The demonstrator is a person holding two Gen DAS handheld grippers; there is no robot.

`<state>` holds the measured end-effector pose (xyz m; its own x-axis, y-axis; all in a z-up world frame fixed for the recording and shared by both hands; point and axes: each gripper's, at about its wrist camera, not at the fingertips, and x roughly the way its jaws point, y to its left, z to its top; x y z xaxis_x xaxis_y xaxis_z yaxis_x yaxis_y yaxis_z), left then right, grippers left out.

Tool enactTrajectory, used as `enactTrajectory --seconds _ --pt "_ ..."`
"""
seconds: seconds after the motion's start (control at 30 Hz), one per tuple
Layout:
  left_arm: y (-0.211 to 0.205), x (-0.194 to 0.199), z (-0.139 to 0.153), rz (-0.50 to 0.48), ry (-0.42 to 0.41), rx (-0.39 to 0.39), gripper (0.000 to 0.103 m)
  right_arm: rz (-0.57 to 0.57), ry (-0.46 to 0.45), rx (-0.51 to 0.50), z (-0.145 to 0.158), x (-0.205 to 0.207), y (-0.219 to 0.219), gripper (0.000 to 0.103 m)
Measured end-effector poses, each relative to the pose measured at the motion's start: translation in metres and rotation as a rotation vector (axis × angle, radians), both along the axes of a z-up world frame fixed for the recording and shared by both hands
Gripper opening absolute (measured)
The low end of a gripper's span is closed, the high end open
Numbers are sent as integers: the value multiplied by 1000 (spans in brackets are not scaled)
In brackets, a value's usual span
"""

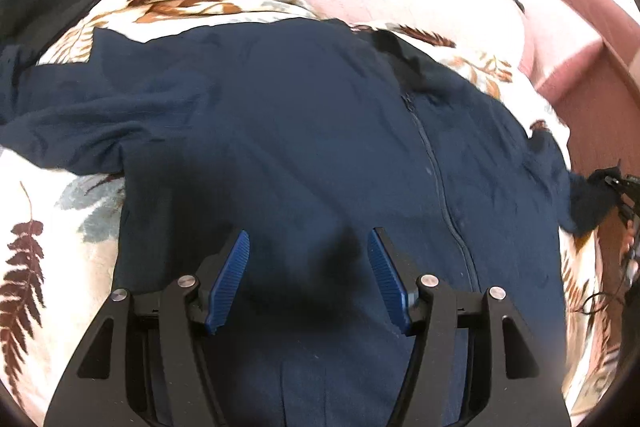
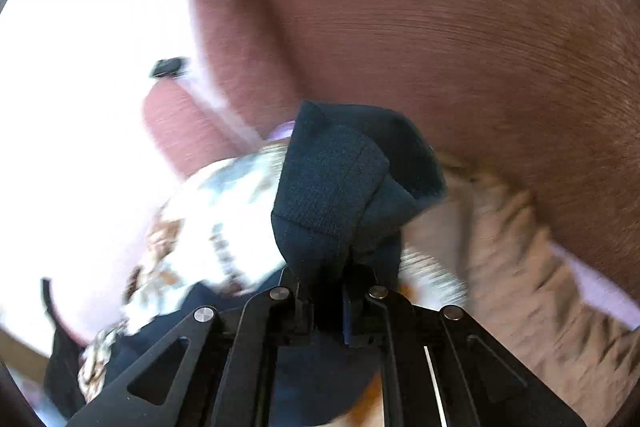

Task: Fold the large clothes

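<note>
A navy jacket (image 1: 304, 131) lies spread on a leaf-print bedspread (image 1: 48, 235), its zipper (image 1: 436, 179) toward the right. The left claw (image 1: 308, 267) hovers over it, pads apart. The right claw (image 2: 324, 279) is clamped on a ribbed cuff (image 2: 332, 183) (knit, thick). That small pinch could slip, or drag the soft cloth askew.

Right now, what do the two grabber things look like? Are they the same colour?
Mostly, yes. The left gripper has a black frame with triangle-shaped cutouts, round silver pins at the joints, and two bright blue ribbed finger pads. The right gripper has the same black frame, cutouts and silver pins; its pads are mostly hidden by cloth. In the left view, thin black cables show beside it.
</note>
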<state>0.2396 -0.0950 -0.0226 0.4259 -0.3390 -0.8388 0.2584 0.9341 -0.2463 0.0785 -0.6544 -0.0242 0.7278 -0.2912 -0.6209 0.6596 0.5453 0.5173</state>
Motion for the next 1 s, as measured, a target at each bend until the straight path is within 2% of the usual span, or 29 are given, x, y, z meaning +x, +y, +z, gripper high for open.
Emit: enactTrajectory --seconds 0.07,0.17,0.27,0.37,0.47,0.63,0.77,0.83,0.9,1.0 --pt "9 1 -5 14 20 -41 61 60 -20 -10 15 8 24 8" --pt "18 7 -8 23 53 -52 61 168 -50 -23 35 38 72 8" --pt "28 11 -3 43 46 -73 61 292 -62 -35 47 71 129 8" --pt "37 13 1 57 32 -65 61 411 -39 -57 51 109 189 8" --pt "46 16 2 66 35 -81 61 525 -7 -85 46 123 248 8" --pt "63 19 4 85 40 -117 61 684 61 -125 24 150 344 8" --pt "78 23 5 104 48 -161 61 762 95 -110 1 167 394 13" --pt "83 24 5 114 50 -175 61 778 145 -99 -18 177 417 15" --pt "88 26 4 125 55 -187 61 805 224 -80 -38 186 431 24" --pt "92 27 1 123 61 -201 61 819 325 -80 -58 190 444 30"
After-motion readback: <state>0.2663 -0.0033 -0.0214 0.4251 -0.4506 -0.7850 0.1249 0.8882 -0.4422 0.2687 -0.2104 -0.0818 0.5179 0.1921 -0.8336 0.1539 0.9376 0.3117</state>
